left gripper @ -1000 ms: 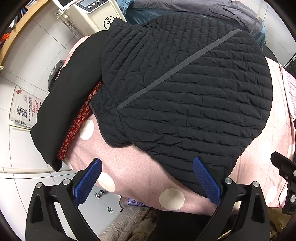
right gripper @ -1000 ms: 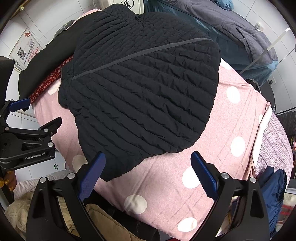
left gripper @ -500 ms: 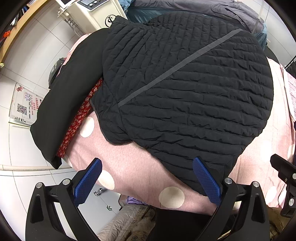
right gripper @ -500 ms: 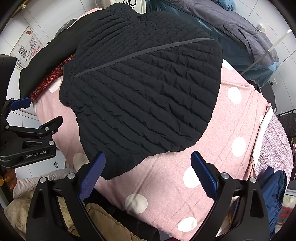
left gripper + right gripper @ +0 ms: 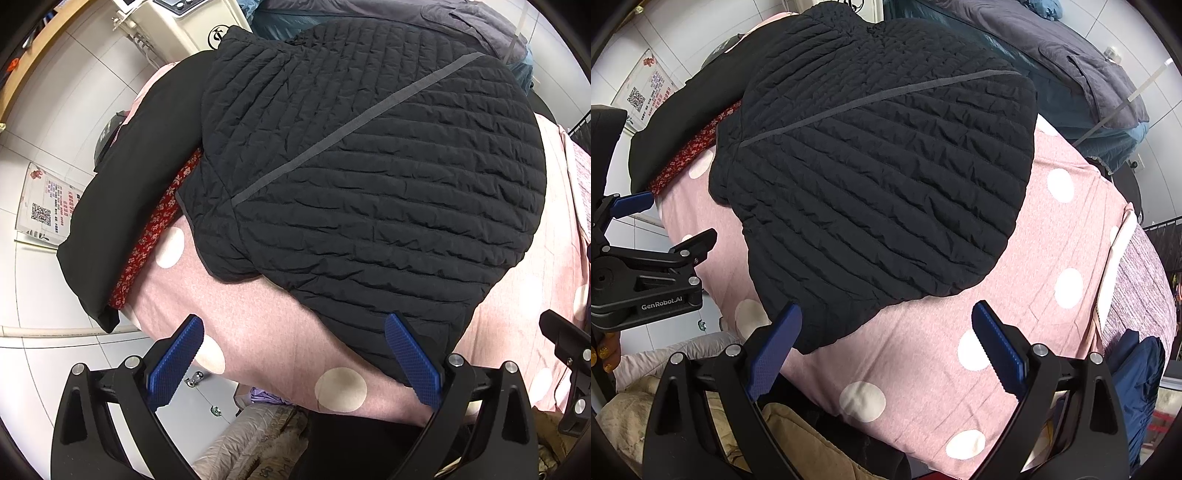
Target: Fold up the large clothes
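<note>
Nothing moved: quilted jacket (image 5: pixel 369 177) on bedspread (image 5: pixel 1052 266).

The jacket (image 5: pixel 369 177) lies on the bedspread (image 5: pixel 258 332) ahead of both my tongs. Its near hem sits just before my left tongs (image 5: pixel 295 363) and my right tongs (image 5: pixel 886 343). A folded garment (image 5: pixel 140 184) lies left of it, touching.

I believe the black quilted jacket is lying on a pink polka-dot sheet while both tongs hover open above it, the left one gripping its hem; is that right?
Not quite: the left tongs grip nothing. In the left wrist view their jaws stand wide apart above the pink polka-dot sheet, clear of the hem. The rest holds: the black quilted jacket lies on the sheet, and the right tongs are open too.
</note>
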`<state>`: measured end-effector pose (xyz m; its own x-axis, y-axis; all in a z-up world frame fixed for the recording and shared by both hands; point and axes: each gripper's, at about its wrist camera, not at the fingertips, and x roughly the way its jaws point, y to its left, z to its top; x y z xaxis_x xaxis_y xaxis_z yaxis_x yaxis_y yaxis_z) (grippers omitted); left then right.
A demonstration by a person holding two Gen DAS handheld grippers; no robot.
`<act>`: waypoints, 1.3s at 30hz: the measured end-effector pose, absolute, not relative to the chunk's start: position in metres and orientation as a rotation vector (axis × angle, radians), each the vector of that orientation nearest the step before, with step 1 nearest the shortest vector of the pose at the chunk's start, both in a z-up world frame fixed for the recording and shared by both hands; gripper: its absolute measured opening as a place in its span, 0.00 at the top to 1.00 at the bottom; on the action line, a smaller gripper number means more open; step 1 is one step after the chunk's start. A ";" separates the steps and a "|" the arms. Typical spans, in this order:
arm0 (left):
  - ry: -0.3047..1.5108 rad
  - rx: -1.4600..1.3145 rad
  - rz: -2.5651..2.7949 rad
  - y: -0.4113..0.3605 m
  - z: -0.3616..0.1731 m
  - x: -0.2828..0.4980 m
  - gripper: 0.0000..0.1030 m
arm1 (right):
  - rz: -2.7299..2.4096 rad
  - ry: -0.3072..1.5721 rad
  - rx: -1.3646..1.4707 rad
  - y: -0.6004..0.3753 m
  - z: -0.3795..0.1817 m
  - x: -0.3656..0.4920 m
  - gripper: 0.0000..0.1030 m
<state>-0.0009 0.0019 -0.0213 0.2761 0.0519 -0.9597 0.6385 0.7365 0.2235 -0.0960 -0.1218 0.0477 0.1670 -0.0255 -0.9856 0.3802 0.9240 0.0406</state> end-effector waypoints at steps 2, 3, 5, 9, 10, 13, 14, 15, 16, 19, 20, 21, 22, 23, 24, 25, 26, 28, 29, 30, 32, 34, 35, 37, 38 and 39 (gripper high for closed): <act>1.249 0.665 -0.436 0.002 -0.022 -0.001 0.06 | -0.295 1.379 0.307 -0.121 0.047 -0.097 0.11; 1.251 0.663 -0.437 0.003 -0.022 -0.001 0.06 | -0.294 1.380 0.306 -0.121 0.046 -0.097 0.11; 1.257 0.663 -0.437 0.003 -0.024 -0.002 0.06 | -0.293 1.382 0.304 -0.121 0.046 -0.097 0.11; 1.259 0.662 -0.439 0.004 -0.024 -0.002 0.06 | -0.294 1.380 0.297 -0.119 0.046 -0.098 0.11; 1.260 0.658 -0.443 0.004 -0.024 -0.002 0.06 | -0.294 1.379 0.296 -0.120 0.046 -0.098 0.11; 1.262 0.647 -0.463 0.005 -0.024 -0.003 0.06 | -0.294 1.382 0.295 -0.119 0.047 -0.097 0.11; 1.262 0.647 -0.466 0.004 -0.025 -0.004 0.06 | -0.293 1.382 0.295 -0.118 0.047 -0.098 0.11; 1.261 0.646 -0.470 0.004 -0.025 -0.004 0.06 | -0.293 1.384 0.294 -0.118 0.046 -0.098 0.11; 1.261 0.646 -0.474 0.005 -0.025 -0.005 0.06 | -0.293 1.386 0.293 -0.118 0.046 -0.097 0.11; 1.262 0.650 -0.472 0.005 -0.026 -0.005 0.06 | -0.289 1.391 0.292 -0.116 0.045 -0.097 0.11; 1.262 0.650 -0.471 0.006 -0.027 -0.005 0.06 | -0.287 1.392 0.290 -0.115 0.045 -0.097 0.11; 1.263 0.650 -0.471 0.006 -0.026 -0.005 0.06 | -0.287 1.392 0.288 -0.115 0.045 -0.097 0.11; 1.262 0.649 -0.469 0.006 -0.026 -0.005 0.06 | -0.286 1.392 0.287 -0.115 0.045 -0.097 0.11; 1.262 0.648 -0.468 0.006 -0.026 -0.005 0.06 | -0.286 1.392 0.286 -0.115 0.045 -0.096 0.11; 1.262 0.647 -0.468 0.006 -0.026 -0.004 0.06 | -0.287 1.392 0.285 -0.115 0.045 -0.097 0.11; 1.262 0.647 -0.466 0.006 -0.026 -0.004 0.06 | -0.287 1.393 0.285 -0.115 0.045 -0.097 0.11; 1.262 0.648 -0.465 0.006 -0.026 -0.004 0.06 | -0.287 1.393 0.286 -0.115 0.045 -0.096 0.11; 1.261 0.648 -0.466 0.006 -0.026 -0.004 0.06 | -0.287 1.393 0.287 -0.115 0.045 -0.096 0.11; 1.261 0.649 -0.466 0.006 -0.026 -0.004 0.06 | -0.287 1.394 0.287 -0.115 0.045 -0.096 0.11; 1.260 0.650 -0.466 0.006 -0.026 -0.004 0.06 | -0.287 1.394 0.286 -0.115 0.045 -0.096 0.11; 1.260 0.652 -0.466 0.006 -0.026 -0.004 0.06 | -0.287 1.396 0.286 -0.115 0.045 -0.096 0.11; 1.260 0.653 -0.465 0.006 -0.027 -0.004 0.06 | -0.286 1.396 0.285 -0.115 0.045 -0.096 0.11; 1.260 0.653 -0.465 0.006 -0.027 -0.004 0.06 | -0.286 1.397 0.284 -0.115 0.045 -0.096 0.11; 1.260 0.653 -0.465 0.006 -0.027 -0.004 0.06 | -0.286 1.398 0.283 -0.115 0.044 -0.096 0.11; 1.260 0.652 -0.465 0.006 -0.027 -0.004 0.06 | -0.286 1.399 0.283 -0.115 0.044 -0.097 0.11; 1.260 0.652 -0.466 0.006 -0.027 -0.004 0.06 | -0.287 1.400 0.283 -0.114 0.044 -0.096 0.11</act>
<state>-0.0039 0.0064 -0.0269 0.2532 0.0284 -0.9670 0.6512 0.7342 0.1921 -0.0964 -0.1144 0.0439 0.1475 -0.0299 -0.9886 0.3609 0.9322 0.0256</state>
